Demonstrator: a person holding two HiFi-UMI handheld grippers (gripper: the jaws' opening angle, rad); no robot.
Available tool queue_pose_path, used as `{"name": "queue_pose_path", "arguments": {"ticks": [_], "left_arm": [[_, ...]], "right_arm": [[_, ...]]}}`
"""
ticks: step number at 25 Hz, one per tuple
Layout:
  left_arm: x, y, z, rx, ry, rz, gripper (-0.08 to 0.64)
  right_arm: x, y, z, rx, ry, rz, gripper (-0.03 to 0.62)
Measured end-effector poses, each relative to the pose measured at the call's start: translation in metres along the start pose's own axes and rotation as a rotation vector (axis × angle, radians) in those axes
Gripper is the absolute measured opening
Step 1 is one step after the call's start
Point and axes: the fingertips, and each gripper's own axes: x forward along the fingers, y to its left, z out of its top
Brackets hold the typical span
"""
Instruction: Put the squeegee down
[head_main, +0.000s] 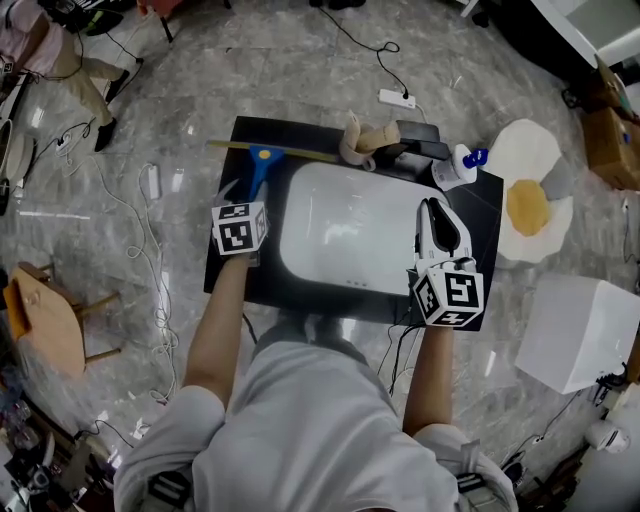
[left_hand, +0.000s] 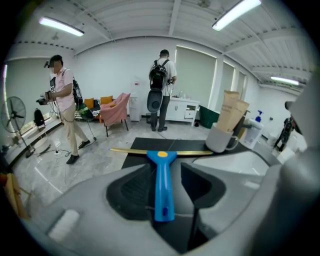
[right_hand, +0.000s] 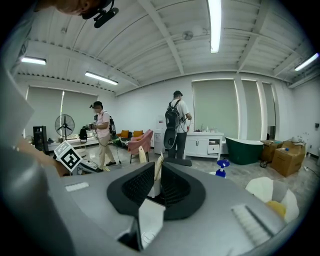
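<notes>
Leftmost, the squeegee (left_hand: 163, 185) lies flat on the black mat (head_main: 240, 140), its brass-coloured blade farthest from the person. The blue handle runs between the jaws of the left gripper (left_hand: 166, 172), which stand wide apart, neither pad touching it. Likely light, stiff, smooth plastic; best gripped mid-handle, not by the thin blade.

White basin (head_main: 300, 250) mid-mat, looks bare. Behind it, a white mug (head_main: 352, 152) holds upright tan strips.

Right gripper (right_hand: 156, 171): jaws close, narrow slit, nothing clamped.

Spray bottle (head_main: 458, 167) at the mat's right; contents unreadable.
</notes>
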Motion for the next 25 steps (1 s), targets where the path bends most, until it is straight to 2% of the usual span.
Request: {"name": "queue_pose_path", "arguments": {"ticks": [5, 14, 25], "left_arm": [[-0.037, -0.009, 0.008, 0.019, -0.056, 0.011, 0.184], [-0.106, -0.021, 0.02, 0.008, -0.154, 0.034, 0.162], [-0.176, -0.031, 0.026, -0.017, -0.233, 0.08, 0.132]], "right_arm": [[-0.026, 0.005, 0.007, 0.006, -0.035, 0.016, 0.043], [-0.067, 0.021, 0.02, 0.001, -0.083, 0.05, 0.043], [-0.105, 0.035, 0.035, -0.01, -0.124, 0.09, 0.043]]}}
